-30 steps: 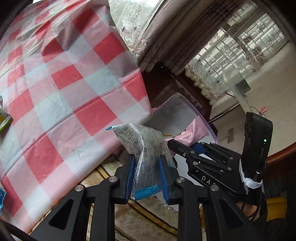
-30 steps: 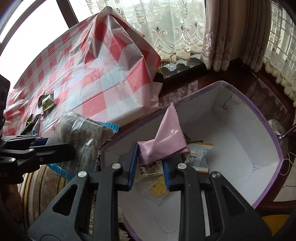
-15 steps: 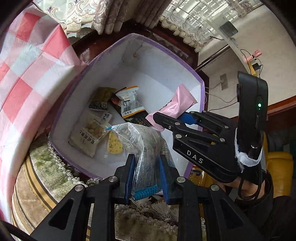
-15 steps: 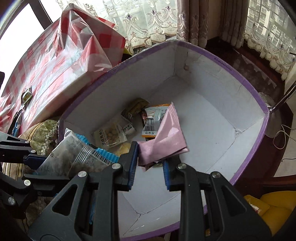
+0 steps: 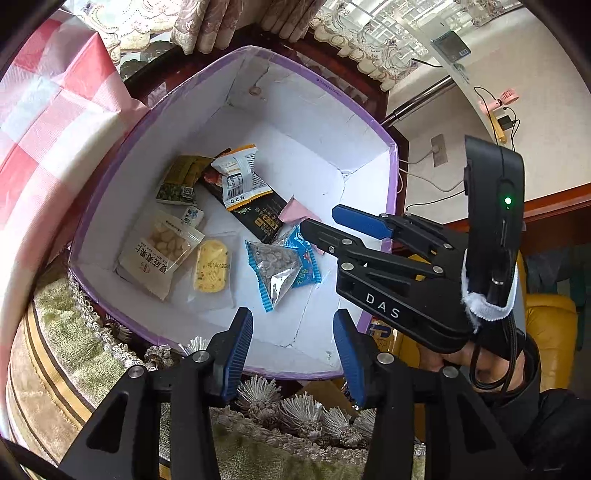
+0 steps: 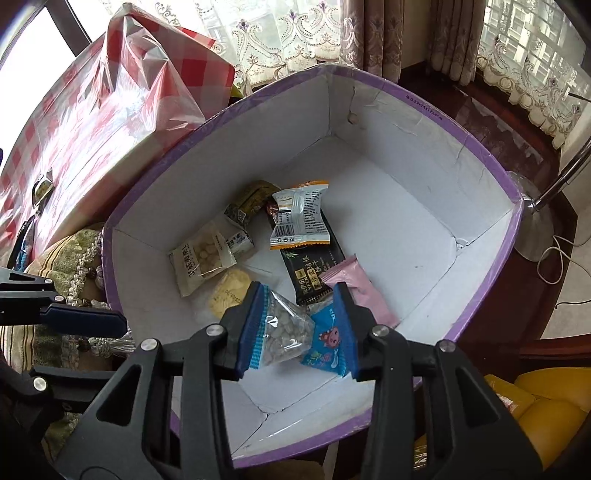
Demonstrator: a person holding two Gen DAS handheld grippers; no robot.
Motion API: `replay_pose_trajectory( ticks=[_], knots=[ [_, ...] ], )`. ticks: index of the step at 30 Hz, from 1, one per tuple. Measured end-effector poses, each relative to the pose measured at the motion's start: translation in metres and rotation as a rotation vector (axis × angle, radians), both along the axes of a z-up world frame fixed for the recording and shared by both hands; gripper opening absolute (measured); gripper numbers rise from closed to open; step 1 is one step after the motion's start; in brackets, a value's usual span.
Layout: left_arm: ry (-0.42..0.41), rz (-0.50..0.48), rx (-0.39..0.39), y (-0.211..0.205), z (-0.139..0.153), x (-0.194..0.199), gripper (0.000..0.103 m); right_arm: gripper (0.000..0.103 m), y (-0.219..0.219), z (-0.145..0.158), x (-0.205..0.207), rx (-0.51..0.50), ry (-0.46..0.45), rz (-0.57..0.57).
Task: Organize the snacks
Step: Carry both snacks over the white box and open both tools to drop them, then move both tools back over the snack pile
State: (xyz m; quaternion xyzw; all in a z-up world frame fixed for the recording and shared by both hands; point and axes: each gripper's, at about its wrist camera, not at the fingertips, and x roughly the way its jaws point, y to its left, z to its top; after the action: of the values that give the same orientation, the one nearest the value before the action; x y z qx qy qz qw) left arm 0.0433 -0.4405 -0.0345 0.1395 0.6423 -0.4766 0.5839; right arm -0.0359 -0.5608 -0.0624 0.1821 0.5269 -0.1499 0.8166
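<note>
A purple-rimmed white box (image 5: 391,173) (image 6: 480,147) holds several snack packets. A clear and blue seed packet (image 5: 282,271) (image 6: 291,332) lies on its floor beside a pink packet (image 5: 295,210) (image 6: 360,291). My left gripper (image 5: 293,349) is open and empty above the box's near rim. My right gripper (image 6: 297,326) is open and empty over the box, and the seed packet shows between its fingers on the floor below. The right gripper also shows in the left wrist view (image 5: 328,225).
A table with a red-and-white checked cloth (image 5: 44,122) (image 6: 110,107) stands left of the box. The box rests on a green tasselled cushion (image 5: 92,343). A yellow seat (image 5: 550,332) is at the right. Curtains (image 6: 369,29) hang behind.
Both grippers opened. The seed packet dropped from the left gripper and the pink packet from the right gripper; both now lie on the box floor.
</note>
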Motion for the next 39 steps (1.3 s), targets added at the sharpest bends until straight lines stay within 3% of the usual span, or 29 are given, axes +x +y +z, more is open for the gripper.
replay_pose_trajectory(
  ticks=[14,25,39],
  knots=[
    [-0.040,0.143,-0.091,0.035,0.017,0.027,0.047,0.056,0.024,0.021,0.021,-0.031,-0.017,0.033],
    [-0.140,0.342,-0.139,0.099,0.036,0.066,0.048,0.063,0.067,0.039,0.061,-0.055,-0.057,0.114],
    [-0.297,0.558,-0.133,0.174,0.051,0.120,0.051,0.068,0.133,0.060,0.120,-0.079,-0.126,0.259]
  ],
)
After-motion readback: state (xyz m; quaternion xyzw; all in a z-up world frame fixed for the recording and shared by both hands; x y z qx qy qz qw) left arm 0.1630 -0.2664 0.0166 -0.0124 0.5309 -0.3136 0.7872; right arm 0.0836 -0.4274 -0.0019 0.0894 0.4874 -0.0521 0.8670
